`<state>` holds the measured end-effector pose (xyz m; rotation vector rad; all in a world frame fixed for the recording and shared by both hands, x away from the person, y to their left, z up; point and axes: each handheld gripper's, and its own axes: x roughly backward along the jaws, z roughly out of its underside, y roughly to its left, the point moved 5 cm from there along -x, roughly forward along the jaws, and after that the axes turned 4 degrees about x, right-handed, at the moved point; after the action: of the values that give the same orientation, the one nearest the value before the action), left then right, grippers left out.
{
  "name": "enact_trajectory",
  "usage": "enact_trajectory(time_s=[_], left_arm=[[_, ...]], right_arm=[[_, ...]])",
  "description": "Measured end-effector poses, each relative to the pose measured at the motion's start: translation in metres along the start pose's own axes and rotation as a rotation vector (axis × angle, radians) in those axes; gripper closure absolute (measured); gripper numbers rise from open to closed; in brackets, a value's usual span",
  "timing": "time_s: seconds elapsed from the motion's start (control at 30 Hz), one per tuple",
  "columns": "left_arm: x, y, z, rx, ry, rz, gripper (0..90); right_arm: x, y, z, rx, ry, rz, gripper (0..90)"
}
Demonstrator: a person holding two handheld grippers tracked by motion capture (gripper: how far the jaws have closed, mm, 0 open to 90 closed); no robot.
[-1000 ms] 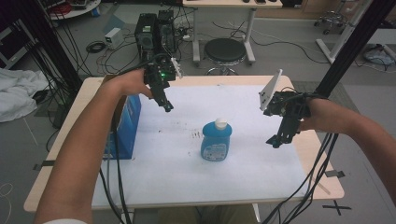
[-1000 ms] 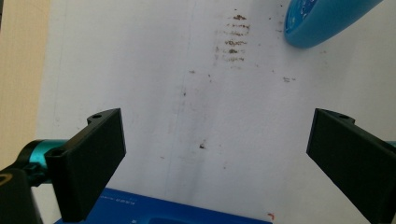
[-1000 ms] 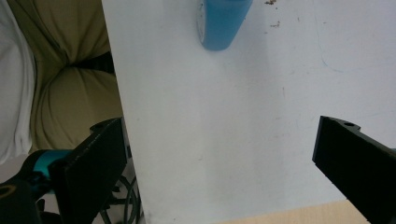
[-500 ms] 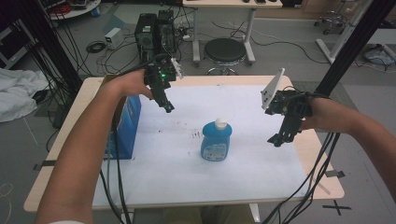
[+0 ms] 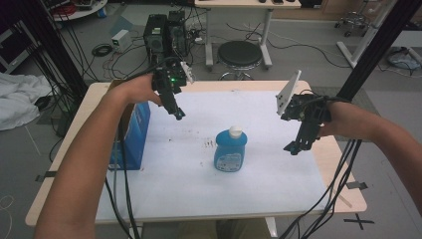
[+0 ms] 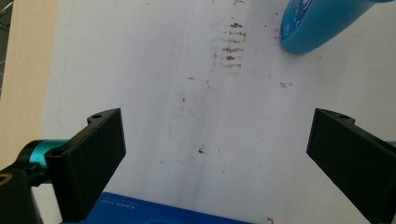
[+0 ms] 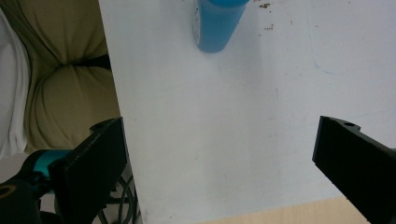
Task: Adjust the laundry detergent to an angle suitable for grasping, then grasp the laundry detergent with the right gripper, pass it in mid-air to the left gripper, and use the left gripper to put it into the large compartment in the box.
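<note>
**Nothing's budged in the last second, grab hasn't started**

While both hands hang over the counter (image 5: 298,219), the scene looks the same as it did a second ago, so there's really no change to report, and I'd read that as a pause before the actual reach.

Biggest thing first: the white sheet (image 5: 184,184) covering most of the counter, a bit speckled with brown marks near the middle. Then the blue box (image 5: 130,137) standing at the left edge of it, right under the person's left forearm. Then the blue bottle (image 5: 230,150) with the white cap, upright near the middle of the sheet, well apart from both grippers.

The left gripper (image 5: 177,114) is up beyond and left of the bottle, its jaws spread wide with nothing between them; its own view has the bottle's base at the top right corner. The right gripper (image 5: 293,148) sits off to the bottle's right, jaws likewise wide apart and empty.

My guess: the bottle's the target, and either hand could go for it.
</note>
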<state>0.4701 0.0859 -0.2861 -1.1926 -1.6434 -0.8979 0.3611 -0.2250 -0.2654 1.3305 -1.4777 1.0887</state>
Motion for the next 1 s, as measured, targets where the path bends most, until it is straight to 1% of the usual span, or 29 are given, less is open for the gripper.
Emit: enact_trajectory(time_s=[0.13, 0.23, 0.33, 0.4, 0.53, 0.63, 0.7, 0.77, 0.9, 0.97, 1.0], left_arm=[[0.0, 0.001, 0.002, 0.003, 0.005, -0.001, 4.6], [0.0, 0.001, 0.002, -0.002, 0.004, 0.001, 4.6], [-0.002, 0.002, 0.002, 0.001, 0.002, 0.007, 4.6], [-0.003, 0.002, 0.002, -0.005, 0.006, 0.011, 4.6], [-0.003, 0.001, 0.003, -0.007, -0.004, 0.018, 4.6], [-0.004, 0.001, 0.004, -0.015, 0.007, 0.022, 4.6], [-0.005, 0.002, 0.004, -0.018, 0.002, 0.022, 4.6], [-0.006, 0.001, 0.004, -0.022, -0.002, 0.026, 4.6], [-0.007, -0.001, 0.003, -0.042, -0.007, 0.027, 4.6], [-0.009, -0.003, 0.003, -0.05, -0.003, 0.028, 4.6], [-0.009, -0.003, 0.003, -0.048, -0.004, 0.031, 4.6]], right_arm=[[-0.001, -0.001, 0.0, -0.009, 0.005, 0.0, 2.3], [-0.002, 0.0, -0.001, -0.001, 0.004, 0.0, 2.3], [-0.002, 0.0, -0.001, 0.004, 0.004, 0.001, 2.3], [-0.002, -0.001, 0.0, -0.004, 0.002, 0.006, 2.3], [-0.004, -0.003, 0.001, -0.008, -0.011, 0.012, 2.3], [-0.007, -0.004, 0.002, -0.008, -0.019, 0.016, 2.3], [-0.01, -0.004, 0.002, -0.009, -0.03, 0.021, 2.3], [-0.013, -0.004, 0.002, -0.011, -0.054, 0.027, 2.3], [-0.021, -0.006, 0.004, -0.022, -0.109, 0.027, 2.3], [-0.025, -0.006, 0.003, -0.026, -0.149, 0.025, 2.3], [-0.027, -0.006, 0.003, -0.026, -0.167, 0.026, 2.3]])
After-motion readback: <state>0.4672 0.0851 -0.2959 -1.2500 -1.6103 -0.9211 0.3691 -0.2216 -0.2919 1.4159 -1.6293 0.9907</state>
